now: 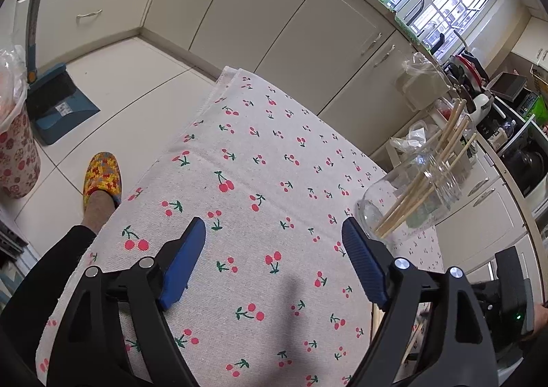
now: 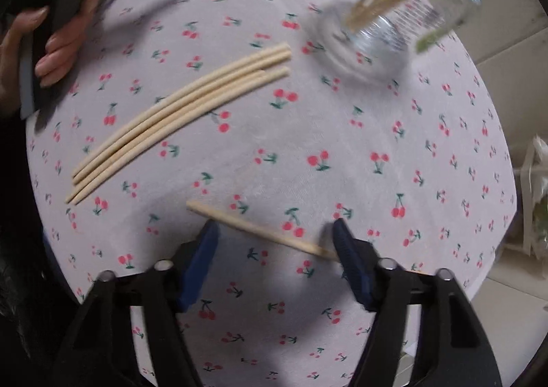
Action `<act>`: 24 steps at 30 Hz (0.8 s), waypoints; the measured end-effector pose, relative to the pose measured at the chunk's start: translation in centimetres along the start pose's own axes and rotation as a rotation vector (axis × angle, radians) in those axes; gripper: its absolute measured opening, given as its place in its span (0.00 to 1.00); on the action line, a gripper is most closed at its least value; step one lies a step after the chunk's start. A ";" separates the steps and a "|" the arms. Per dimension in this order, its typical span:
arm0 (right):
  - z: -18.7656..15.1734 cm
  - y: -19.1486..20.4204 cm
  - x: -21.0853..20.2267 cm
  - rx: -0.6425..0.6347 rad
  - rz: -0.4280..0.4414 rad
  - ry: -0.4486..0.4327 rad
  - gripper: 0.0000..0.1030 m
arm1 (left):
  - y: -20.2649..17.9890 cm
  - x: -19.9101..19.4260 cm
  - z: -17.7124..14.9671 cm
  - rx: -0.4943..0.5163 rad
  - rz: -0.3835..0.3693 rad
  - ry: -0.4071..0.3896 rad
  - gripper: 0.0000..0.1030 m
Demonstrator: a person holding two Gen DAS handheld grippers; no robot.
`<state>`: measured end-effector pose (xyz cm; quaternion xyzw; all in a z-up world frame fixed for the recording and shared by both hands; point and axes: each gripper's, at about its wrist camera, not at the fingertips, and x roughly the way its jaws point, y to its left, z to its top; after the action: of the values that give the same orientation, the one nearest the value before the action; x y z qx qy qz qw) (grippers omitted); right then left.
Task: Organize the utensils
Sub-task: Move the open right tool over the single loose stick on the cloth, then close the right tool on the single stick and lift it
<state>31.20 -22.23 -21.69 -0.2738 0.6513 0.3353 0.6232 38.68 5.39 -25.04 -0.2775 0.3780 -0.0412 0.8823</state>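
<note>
Blue pads of my right claw [image 2: 274, 250] stand apart over the cherry-print table [image 2: 394, 133], grasping nothing; one loose chopstick [image 2: 260, 227] lies on the cloth between them, its thin end touching the right pad; four more chopsticks [image 2: 181, 119] lie bunched side by side farther up; my left claw [image 1: 274, 246] hangs released over bare cloth, just beside a glass jar [image 1: 411, 195] holding several chopsticks; my left hand [image 2: 51, 40] grips its handle.
</note>
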 end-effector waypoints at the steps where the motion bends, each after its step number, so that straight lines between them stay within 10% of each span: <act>1: -0.1 -0.3 -0.2 0.029 -0.011 -0.009 0.33 | 0.0 0.0 0.0 -0.002 -0.001 0.000 0.76; 10: -3.5 -8.3 -0.3 0.607 0.312 -0.115 0.17 | 0.6 -0.3 0.0 -0.030 -0.022 -0.006 0.78; 15: -3.4 -6.5 -2.4 0.321 0.119 -0.195 0.50 | 0.7 -0.4 0.0 -0.035 -0.032 -0.005 0.79; 21: -3.5 -1.2 -3.8 -0.111 -0.054 -0.130 0.50 | 0.8 -0.5 0.0 -0.042 -0.038 -0.007 0.79; 24: -4.2 -1.0 -3.0 -0.196 -0.036 -0.095 0.28 | 0.8 -0.5 0.0 -0.041 -0.036 -0.008 0.80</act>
<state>29.53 -26.35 -18.79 -0.3290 0.5801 0.3986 0.6296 38.20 6.17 -25.13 -0.3024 0.3701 -0.0482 0.8771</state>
